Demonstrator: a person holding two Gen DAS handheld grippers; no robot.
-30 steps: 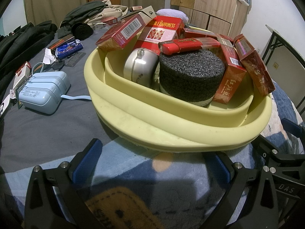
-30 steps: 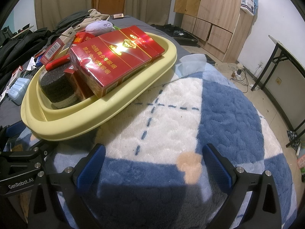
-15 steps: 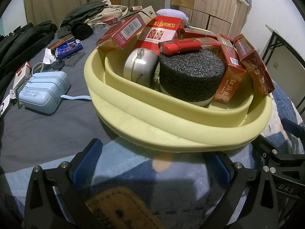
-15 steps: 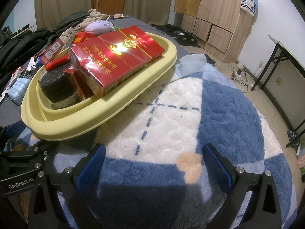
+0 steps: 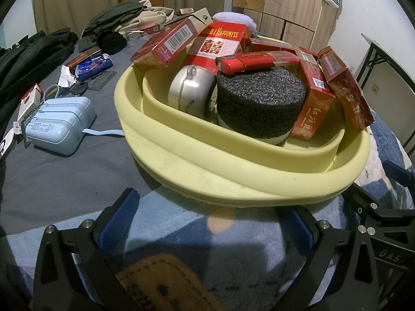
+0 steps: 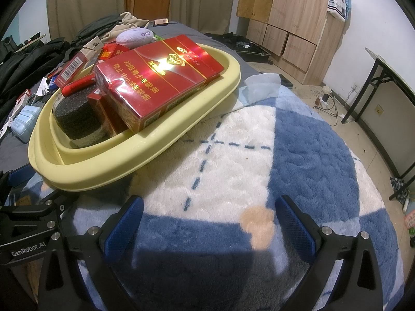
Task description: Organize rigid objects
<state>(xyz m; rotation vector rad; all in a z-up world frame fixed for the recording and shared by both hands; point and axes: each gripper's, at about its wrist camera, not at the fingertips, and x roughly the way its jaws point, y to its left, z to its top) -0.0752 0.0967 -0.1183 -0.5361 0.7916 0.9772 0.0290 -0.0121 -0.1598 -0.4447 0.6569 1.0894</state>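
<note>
OK, my left gripper [image 5: 207, 223] and right gripper [image 6: 210, 220] both gape wide, empty, just short of the yellow basin [image 5: 207, 171]. Inside it: grey foam block [image 5: 259, 103], silver tin [image 5: 189, 90], red cigarette packs [image 6: 155, 83]. Left of basin, blue case [image 5: 59, 127].

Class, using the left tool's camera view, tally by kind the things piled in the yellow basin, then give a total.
In the yellow basin, as far as the pile shows:
Red boxes: 5 (one mostly hidden)
Red lighter: 1
Silver round tin: 1
Black foam cylinder: 1
Total: 8
</note>
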